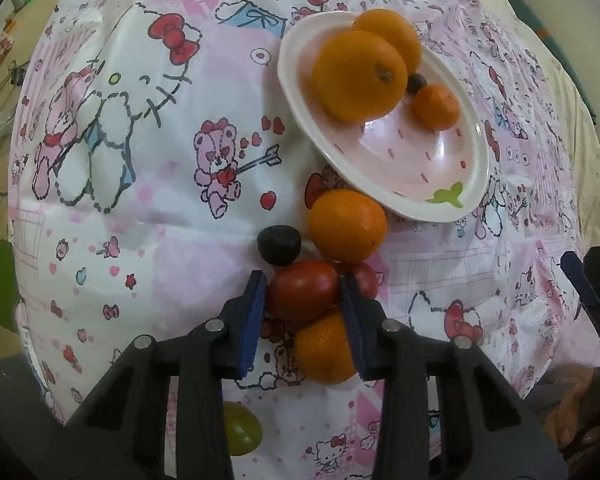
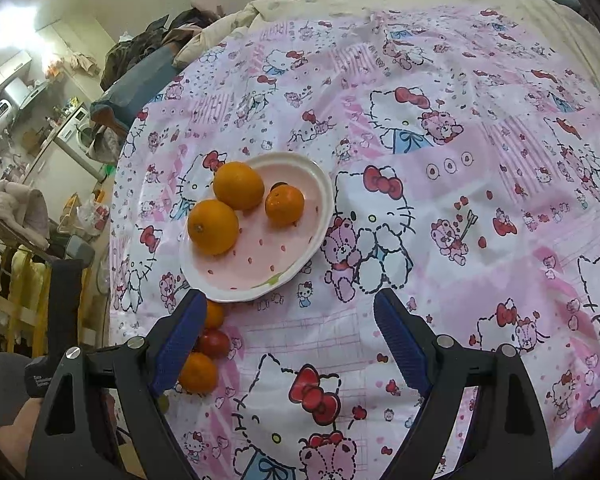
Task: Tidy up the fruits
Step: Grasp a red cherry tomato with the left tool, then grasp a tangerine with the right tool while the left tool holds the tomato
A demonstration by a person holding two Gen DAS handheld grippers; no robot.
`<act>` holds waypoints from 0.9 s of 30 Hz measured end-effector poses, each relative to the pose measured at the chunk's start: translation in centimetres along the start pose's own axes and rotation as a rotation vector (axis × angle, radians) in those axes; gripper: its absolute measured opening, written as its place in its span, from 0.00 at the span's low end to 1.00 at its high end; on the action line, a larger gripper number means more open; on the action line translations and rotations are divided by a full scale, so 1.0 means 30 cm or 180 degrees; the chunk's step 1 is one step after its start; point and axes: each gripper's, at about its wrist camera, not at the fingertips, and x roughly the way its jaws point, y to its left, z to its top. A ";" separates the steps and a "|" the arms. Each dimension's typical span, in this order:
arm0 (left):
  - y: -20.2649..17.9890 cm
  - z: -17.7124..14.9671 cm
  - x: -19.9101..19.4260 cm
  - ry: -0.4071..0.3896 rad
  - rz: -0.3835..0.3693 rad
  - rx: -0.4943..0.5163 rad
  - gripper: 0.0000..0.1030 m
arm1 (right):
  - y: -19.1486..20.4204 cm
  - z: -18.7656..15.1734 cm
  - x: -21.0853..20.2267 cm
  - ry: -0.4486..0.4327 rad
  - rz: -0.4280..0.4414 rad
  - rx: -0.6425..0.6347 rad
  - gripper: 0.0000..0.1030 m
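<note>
On the cloth (image 1: 172, 216) printed with cartoon cats and bears, which covers the surface, a loose cluster of fruit is seen just below the plate (image 1: 452, 184). The left tongs (image 1: 303, 294) are pointed steeply down at this cluster, and their blue pads (image 1: 254, 312) are pressed against both sides of a red tomato (image 1: 303, 292), which is gripped between them. A second red fruit (image 1: 364, 278) is partly hidden behind the right-hand pad. A small orange (image 1: 324, 350) is lying just under the tomato, between the fingers, and a larger orange (image 1: 347, 225) is set just above it, touching the plate's rim. A dark plum-like fruit (image 1: 279, 245) is placed beside that orange, and a green grape (image 1: 240, 428) is partly covered by the tongs' black frame.

In the pale pink plate, two big oranges (image 1: 360, 74) are piled at the far end, with a small mandarin (image 1: 436, 106) beside them and a dark berry (image 1: 416, 82) wedged between.

The right tongs (image 2: 288, 340) are held wide apart over bare cloth near the plate's edge, and nothing is held in them. In the right wrist view the same plate (image 2: 260, 276) is seen just beyond the left-hand blue pad, with the loose fruit partly hidden behind it.
</note>
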 end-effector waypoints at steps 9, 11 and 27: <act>0.009 0.004 -0.064 -0.0135 0.0018 0.0062 0.31 | -0.007 -0.006 0.012 0.0029 -0.0074 -0.0003 0.85; 0.018 0.003 -0.092 -0.0204 0.0033 0.0071 0.31 | -0.010 -0.007 0.021 0.0058 -0.0057 0.0029 0.85; 0.130 -0.011 -0.226 -0.0558 0.0214 0.0071 0.31 | 0.202 -0.174 0.257 0.0928 0.0478 -0.0131 0.85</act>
